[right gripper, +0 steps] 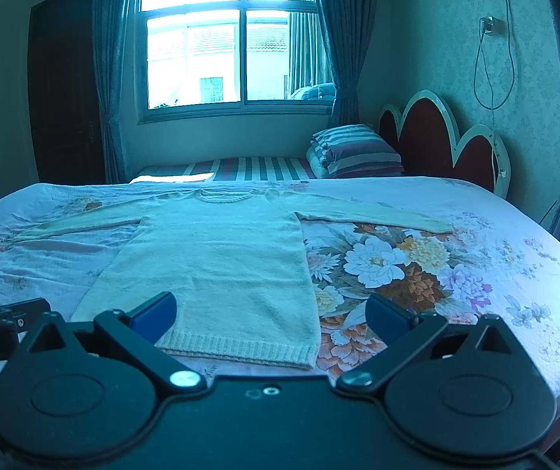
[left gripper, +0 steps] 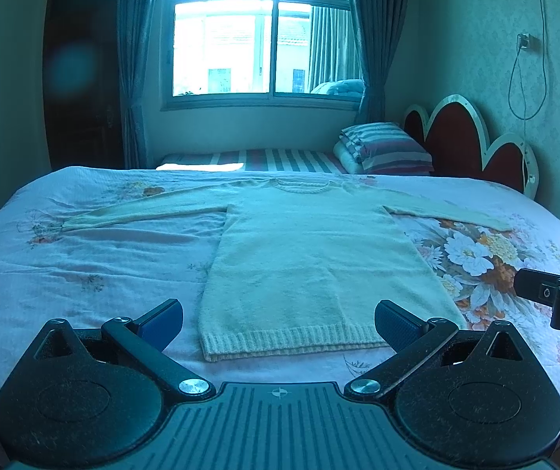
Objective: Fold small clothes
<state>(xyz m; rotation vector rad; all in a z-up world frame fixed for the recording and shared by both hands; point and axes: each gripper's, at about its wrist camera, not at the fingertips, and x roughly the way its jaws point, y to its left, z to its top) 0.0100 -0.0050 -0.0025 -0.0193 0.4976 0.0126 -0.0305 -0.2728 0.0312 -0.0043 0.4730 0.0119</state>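
Both tongs [left gripper: 278,323] [right gripper: 271,315] gape above sweater [left gripper: 311,258], fully visible.

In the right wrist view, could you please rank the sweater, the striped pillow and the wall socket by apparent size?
1. Sweater, by far the largest, though also nearest the camera.
2. Striped pillow, farther back.
3. Wall socket, smallest.

Bedspread [left gripper: 84,258] lies open around the flat sweater [left gripper: 311,258]; pillows [left gripper: 385,149] sit far behind
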